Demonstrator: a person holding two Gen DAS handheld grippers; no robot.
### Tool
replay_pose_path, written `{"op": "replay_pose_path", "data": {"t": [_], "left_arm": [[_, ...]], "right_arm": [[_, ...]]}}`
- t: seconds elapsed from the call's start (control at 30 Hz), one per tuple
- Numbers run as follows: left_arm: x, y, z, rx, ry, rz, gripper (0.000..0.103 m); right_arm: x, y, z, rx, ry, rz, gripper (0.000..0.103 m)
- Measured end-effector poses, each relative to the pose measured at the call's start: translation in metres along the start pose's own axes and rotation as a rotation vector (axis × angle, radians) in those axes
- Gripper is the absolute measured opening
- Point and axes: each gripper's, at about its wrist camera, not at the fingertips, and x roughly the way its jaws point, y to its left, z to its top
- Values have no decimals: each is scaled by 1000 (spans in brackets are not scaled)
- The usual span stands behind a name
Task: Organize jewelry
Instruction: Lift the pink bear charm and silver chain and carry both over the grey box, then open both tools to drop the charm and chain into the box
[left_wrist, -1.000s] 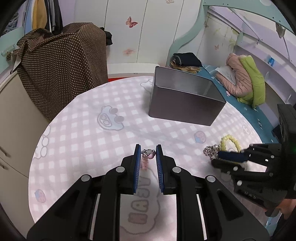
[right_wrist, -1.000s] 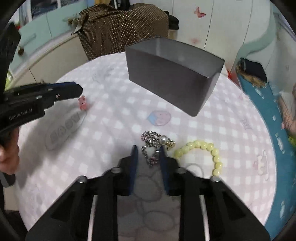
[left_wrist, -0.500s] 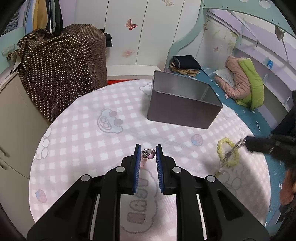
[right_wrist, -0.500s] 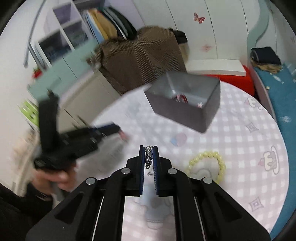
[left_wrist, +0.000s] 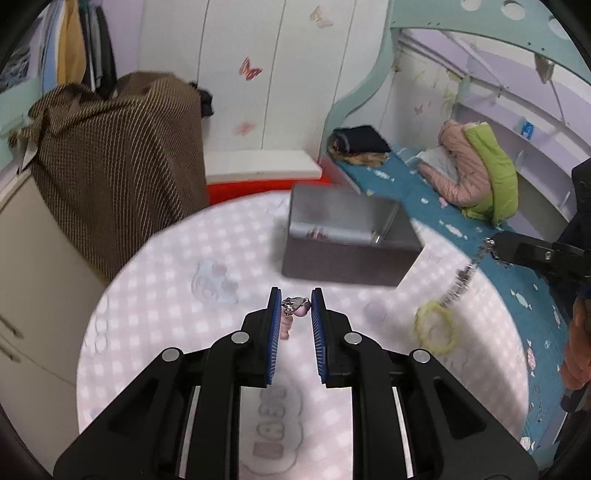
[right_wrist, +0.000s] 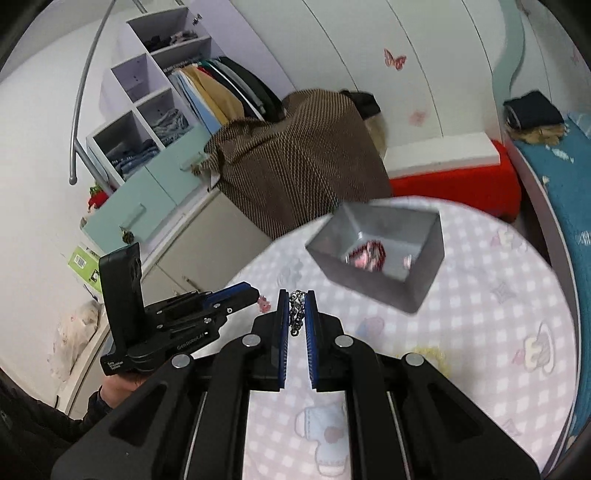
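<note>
My left gripper (left_wrist: 294, 300) is shut on a small pink charm with a silver clasp (left_wrist: 295, 307) and holds it above the round table; it also shows in the right wrist view (right_wrist: 255, 295). My right gripper (right_wrist: 295, 297) is shut on a silver chain (right_wrist: 295, 312), lifted above the table. In the left wrist view the chain (left_wrist: 463, 278) hangs from the right gripper (left_wrist: 495, 247) beside the grey box. The open grey box (left_wrist: 351, 240) stands at the back of the table, with a red and pink item (right_wrist: 367, 254) inside. A yellow bead bracelet (left_wrist: 434, 326) lies on the table.
The round table (left_wrist: 166, 295) has a pink checked cloth. A brown dotted cover (left_wrist: 118, 155) drapes furniture behind the table on the left. A bed with a teal sheet (left_wrist: 454, 221) runs along the right. White shelves and cupboards (right_wrist: 147, 147) stand at the far left.
Both grippers have risen. My right gripper has lifted the silver chain off the table and carried it toward the grey box. My left gripper still holds the pink charm, now higher.
</note>
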Motion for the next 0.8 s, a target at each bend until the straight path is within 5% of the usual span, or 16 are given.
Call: {"op": "replay_pose_path", "data": {"t": [0.27,0.43,0.8], "left_arm": [[-9,-9,74,46,-71,-41,17],[11,-16,110,62,-51,-38,17],[61,-30,124,60,31,-40,17]], "right_arm": [[-7,6,50,-49,-80,-37,7],[9,-1,74,-83,-69,-125,7],[75,-24,77,-115,50,-259,7]]}}
